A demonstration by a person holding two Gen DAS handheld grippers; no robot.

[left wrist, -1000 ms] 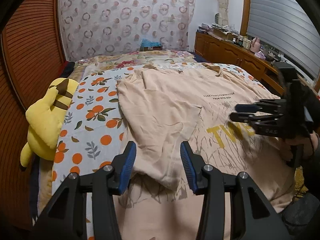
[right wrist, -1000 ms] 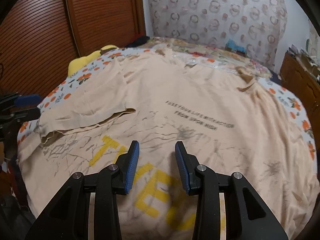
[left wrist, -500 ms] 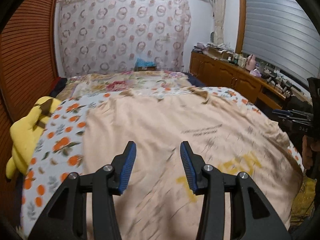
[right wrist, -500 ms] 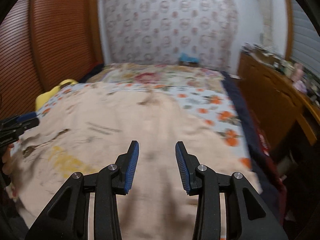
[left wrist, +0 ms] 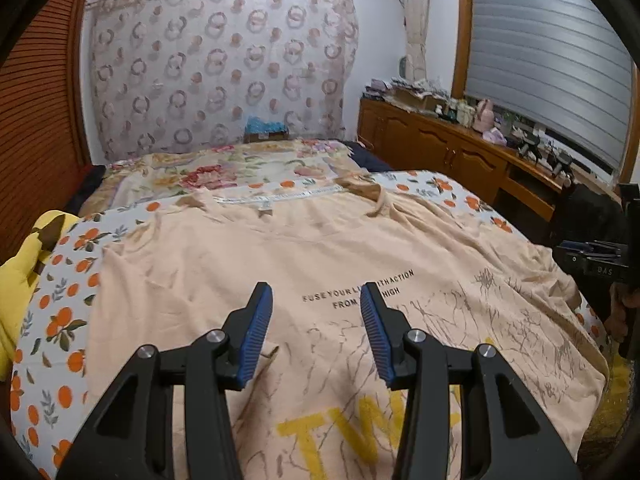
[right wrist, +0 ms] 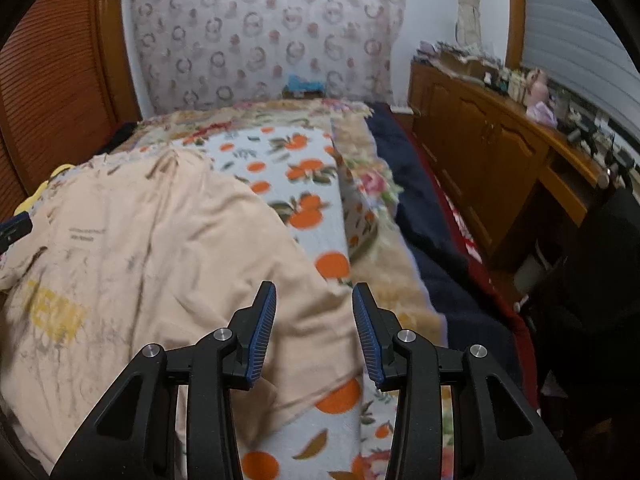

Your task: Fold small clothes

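- Left tongs [left wrist: 316,332]: spread, nothing between the pads; they hang over the shirt [left wrist: 320,264], above its printed front.
- Right tongs [right wrist: 314,330]: spread and empty, over the shirt's right edge [right wrist: 256,320], where the cloth ends and the orange-print sheet [right wrist: 304,184] begins.
- Shirt: flat on the bed, print side up, running from under both tongs to the far collar [left wrist: 276,202].
- Left of the left tongs the side edge runs straight with no sleeve showing; probably tucked, I judge. Cannot confirm.
- Right side lies rumpled and unfolded, so that side fold looks like the step in hand.
- Left to do, by my reading: right side in, then hem up toward the collar. Early stage.
- Far left of the left tongs: yellow plush [left wrist: 24,276] at the bed edge, clear of the work.
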